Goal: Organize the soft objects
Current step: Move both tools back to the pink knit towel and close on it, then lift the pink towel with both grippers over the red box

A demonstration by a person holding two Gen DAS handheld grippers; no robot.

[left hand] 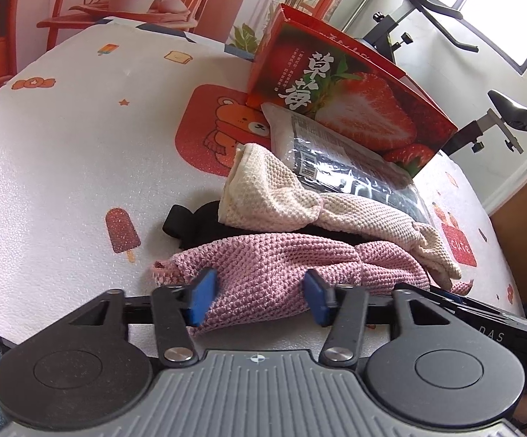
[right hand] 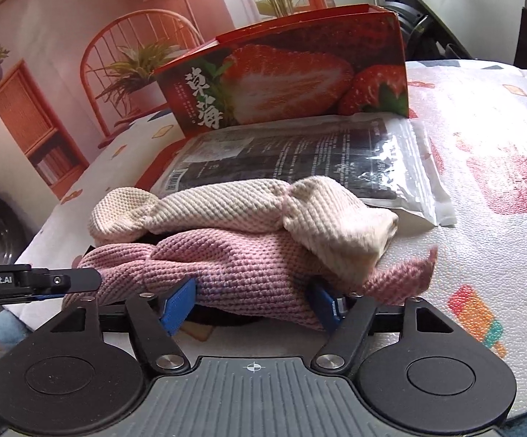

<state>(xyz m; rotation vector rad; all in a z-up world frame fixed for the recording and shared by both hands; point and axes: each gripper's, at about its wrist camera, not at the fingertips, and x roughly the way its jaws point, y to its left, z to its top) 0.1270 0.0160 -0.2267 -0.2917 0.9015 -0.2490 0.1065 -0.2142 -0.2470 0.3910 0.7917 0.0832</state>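
Note:
A pink knitted cloth (left hand: 274, 273) lies in a heap on the patterned table, with a cream knitted cloth (left hand: 281, 189) on top and a black fabric piece (left hand: 194, 222) under them. My left gripper (left hand: 260, 296) is open, its blue pads on either side of the pink cloth's near edge. In the right wrist view the pink cloth (right hand: 241, 269) and the cream cloth (right hand: 263, 211) fill the middle. My right gripper (right hand: 254, 306) is open around the pink cloth's near edge from the opposite side.
A red strawberry box (left hand: 336, 91) stands behind the heap, also in the right wrist view (right hand: 292, 73). A clear bag with dark contents (right hand: 300, 156) lies flat against it. The other gripper's black body (right hand: 34, 280) shows at the left. The table edge is close behind both grippers.

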